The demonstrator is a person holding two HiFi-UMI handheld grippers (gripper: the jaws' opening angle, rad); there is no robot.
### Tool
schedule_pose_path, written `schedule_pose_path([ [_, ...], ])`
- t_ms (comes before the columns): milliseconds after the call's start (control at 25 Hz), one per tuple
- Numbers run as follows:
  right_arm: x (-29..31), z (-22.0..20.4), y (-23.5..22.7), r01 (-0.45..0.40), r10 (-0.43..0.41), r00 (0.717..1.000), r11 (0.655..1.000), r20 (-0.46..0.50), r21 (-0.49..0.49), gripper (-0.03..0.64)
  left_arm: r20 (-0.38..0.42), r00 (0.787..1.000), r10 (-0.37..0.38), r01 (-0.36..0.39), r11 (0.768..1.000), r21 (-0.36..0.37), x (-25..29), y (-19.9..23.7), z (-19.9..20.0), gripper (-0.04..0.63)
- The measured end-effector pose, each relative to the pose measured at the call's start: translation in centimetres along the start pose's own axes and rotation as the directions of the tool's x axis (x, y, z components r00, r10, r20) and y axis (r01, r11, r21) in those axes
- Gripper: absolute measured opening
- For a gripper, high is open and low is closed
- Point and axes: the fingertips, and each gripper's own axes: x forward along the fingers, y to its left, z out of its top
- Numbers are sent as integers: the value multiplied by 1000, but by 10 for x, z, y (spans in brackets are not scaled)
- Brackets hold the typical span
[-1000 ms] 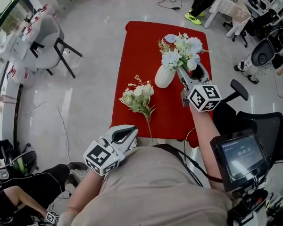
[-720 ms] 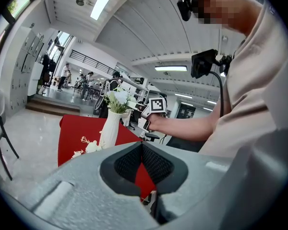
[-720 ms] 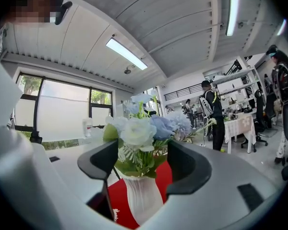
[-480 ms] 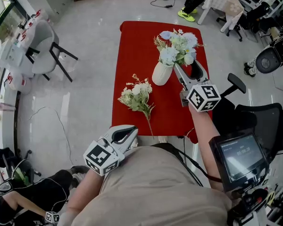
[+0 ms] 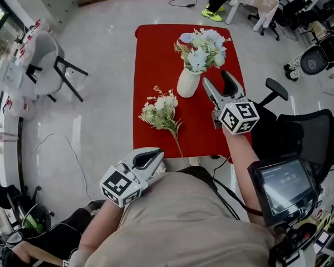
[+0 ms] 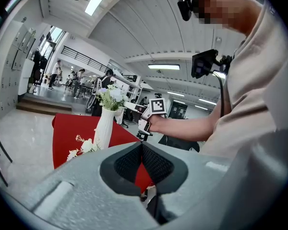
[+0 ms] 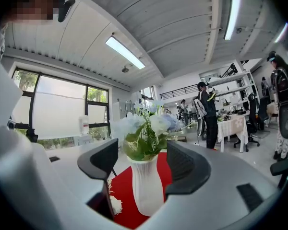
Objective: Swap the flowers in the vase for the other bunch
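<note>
A white vase (image 5: 188, 83) with blue and white flowers (image 5: 200, 49) stands upright on the red table (image 5: 153, 54). The other bunch (image 5: 162, 113), white with green leaves, lies flat on the table to the vase's left and nearer me. My right gripper (image 5: 215, 79) hovers level just right of the vase, open and holding nothing. In the right gripper view the vase (image 7: 146, 186) and its flowers (image 7: 146, 131) show between the spread jaws of the right gripper (image 7: 143, 161), a short way ahead. My left gripper (image 5: 147, 160) stays shut and empty by my body, off the table's near edge.
A grey chair (image 5: 50, 65) stands on the floor left of the table. Black office chairs (image 5: 300, 132) and a screen (image 5: 281, 185) crowd the right side. People and tables fill the room beyond the far end.
The head view has swung, so the table sits further left in the picture. My right gripper has shifted slightly beside the vase, jaws still spread. The left gripper has kept still.
</note>
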Motion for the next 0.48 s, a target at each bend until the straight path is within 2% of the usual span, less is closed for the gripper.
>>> schedule_pose_path([
  [360, -27, -10, 15, 28, -30, 999, 999, -38, -41, 314, -10, 999, -53, 53, 998, 27, 0, -4, -1, 7],
  [480, -40, -16, 22, 44, -47, 997, 997, -61, -56, 267, -15, 997, -75, 76, 997, 29, -1, -4, -3, 8],
])
